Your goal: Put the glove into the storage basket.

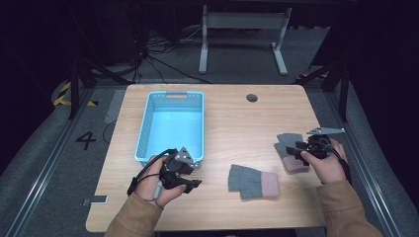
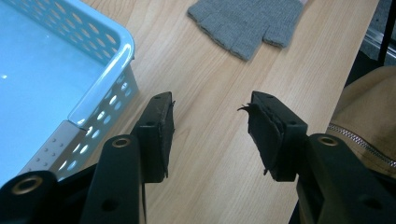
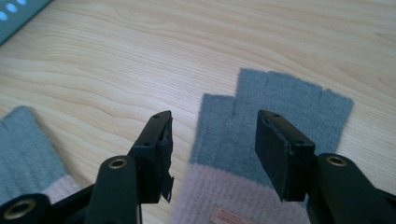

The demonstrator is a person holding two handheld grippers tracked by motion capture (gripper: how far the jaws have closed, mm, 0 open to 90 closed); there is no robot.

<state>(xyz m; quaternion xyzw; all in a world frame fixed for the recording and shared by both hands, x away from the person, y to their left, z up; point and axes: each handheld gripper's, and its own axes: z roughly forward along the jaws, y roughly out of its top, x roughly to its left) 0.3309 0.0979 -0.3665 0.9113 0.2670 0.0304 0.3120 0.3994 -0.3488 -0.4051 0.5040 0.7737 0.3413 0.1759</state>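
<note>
1. Both pairs of fingers stand wide apart, gripping nothing. The right gripper has its jaws straddling the near glove where grey knit meets pink cuff, low over it; whether the pads touch the wool I cannot tell.
2. At lower left of the high view, the left gripper hovers released beside the blue basket, over bare table.
3. A second glove lies lower centre, apart from both.
4. This looks like the start of a pickup: next, lower, close on the cuff, then lift toward the basket.
</note>
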